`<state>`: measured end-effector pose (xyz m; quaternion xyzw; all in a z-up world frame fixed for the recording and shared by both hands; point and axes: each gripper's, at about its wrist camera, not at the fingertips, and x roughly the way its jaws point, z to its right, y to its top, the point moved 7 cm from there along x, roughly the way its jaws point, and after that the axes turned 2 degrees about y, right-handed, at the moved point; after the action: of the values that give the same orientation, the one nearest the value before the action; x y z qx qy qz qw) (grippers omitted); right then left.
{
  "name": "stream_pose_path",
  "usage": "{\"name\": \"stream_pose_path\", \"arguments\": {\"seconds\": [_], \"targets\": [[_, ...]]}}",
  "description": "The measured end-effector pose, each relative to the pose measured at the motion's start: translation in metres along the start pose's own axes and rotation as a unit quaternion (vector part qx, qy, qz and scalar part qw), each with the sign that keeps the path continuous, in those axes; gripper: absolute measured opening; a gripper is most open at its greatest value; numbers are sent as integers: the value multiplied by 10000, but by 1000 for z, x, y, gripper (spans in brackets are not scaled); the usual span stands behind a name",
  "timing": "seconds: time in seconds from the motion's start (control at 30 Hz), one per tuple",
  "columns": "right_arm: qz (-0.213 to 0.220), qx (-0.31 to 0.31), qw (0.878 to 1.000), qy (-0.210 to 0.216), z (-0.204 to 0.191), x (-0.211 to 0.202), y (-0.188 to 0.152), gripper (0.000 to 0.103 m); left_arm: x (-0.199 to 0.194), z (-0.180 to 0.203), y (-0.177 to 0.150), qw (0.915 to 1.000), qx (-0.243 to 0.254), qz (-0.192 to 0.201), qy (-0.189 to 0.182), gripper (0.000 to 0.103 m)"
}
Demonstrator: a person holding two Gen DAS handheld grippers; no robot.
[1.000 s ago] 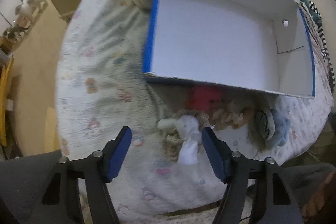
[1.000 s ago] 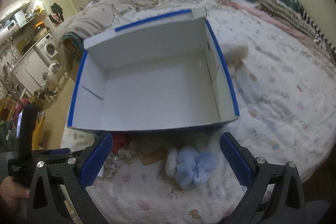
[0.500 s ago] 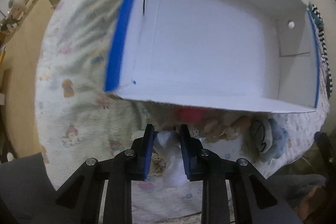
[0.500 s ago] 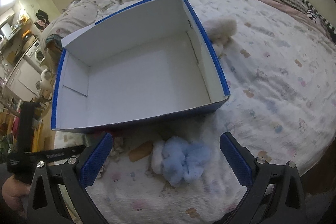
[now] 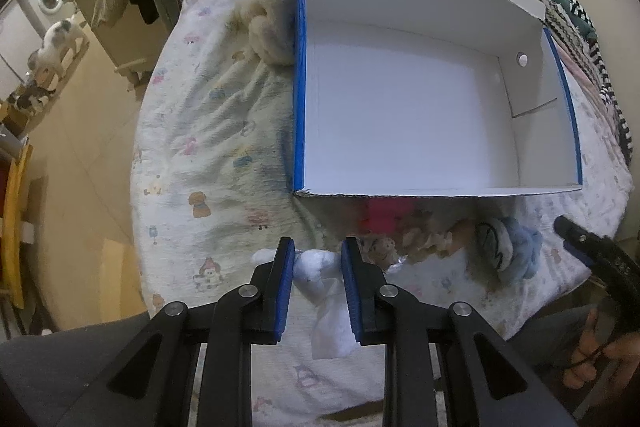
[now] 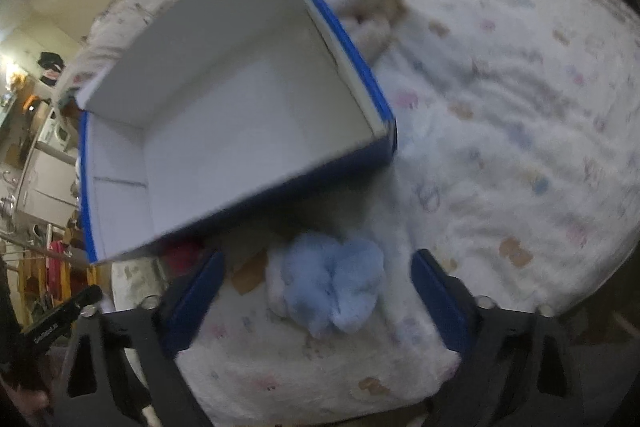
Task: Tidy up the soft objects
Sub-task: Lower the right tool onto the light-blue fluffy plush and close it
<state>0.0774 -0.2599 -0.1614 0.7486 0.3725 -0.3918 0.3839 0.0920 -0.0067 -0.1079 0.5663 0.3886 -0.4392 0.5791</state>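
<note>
My left tool (image 5: 318, 259) is clamped on a white soft toy (image 5: 316, 267) at the lower centre of the left wrist view, its blue pads pressed against it from both sides while the rest of the toy hangs down between the arms. The white box with blue edges (image 5: 299, 67) fills the upper right of that view and sits on the bed (image 5: 208, 131), and I see nothing inside it, so I judge the sorting has barely begun: 0 items are in. My right tool (image 6: 316, 291) has its jaws wide apart and closing, straddling a light blue plush (image 6: 332, 283) at the lower centre of the right wrist view, which is blurred; the pads do not touch it yet. Still left on the bed, in a row just below the box's near wall, are a red item (image 5: 384, 219), some tan and beige soft pieces (image 5: 424, 237) and the blue plush. A cream fluffy toy (image 5: 268, 31) lies against the box's left wall in the upper middle of the left view. My reading is that the white toy goes in first, then the blue one, then the rest.
</note>
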Motion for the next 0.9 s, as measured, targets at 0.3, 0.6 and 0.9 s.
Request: {"name": "stream_pose_path", "arguments": {"seconds": [0.3, 0.6, 0.9], "targets": [[-939, -115, 9950, -304, -6, 54, -26, 81, 25, 1, -7, 9997, -173, -112, -143, 22], [-598, -860, 9945, -11, -41, 29, -37, 27, 23, -4, -7, 9995, -268, -74, -166, 22], [-366, -879, 9924, 776, -64, -6, -49, 27, 23, -12, -12, 9996, -289, -43, 34, 22]]}}
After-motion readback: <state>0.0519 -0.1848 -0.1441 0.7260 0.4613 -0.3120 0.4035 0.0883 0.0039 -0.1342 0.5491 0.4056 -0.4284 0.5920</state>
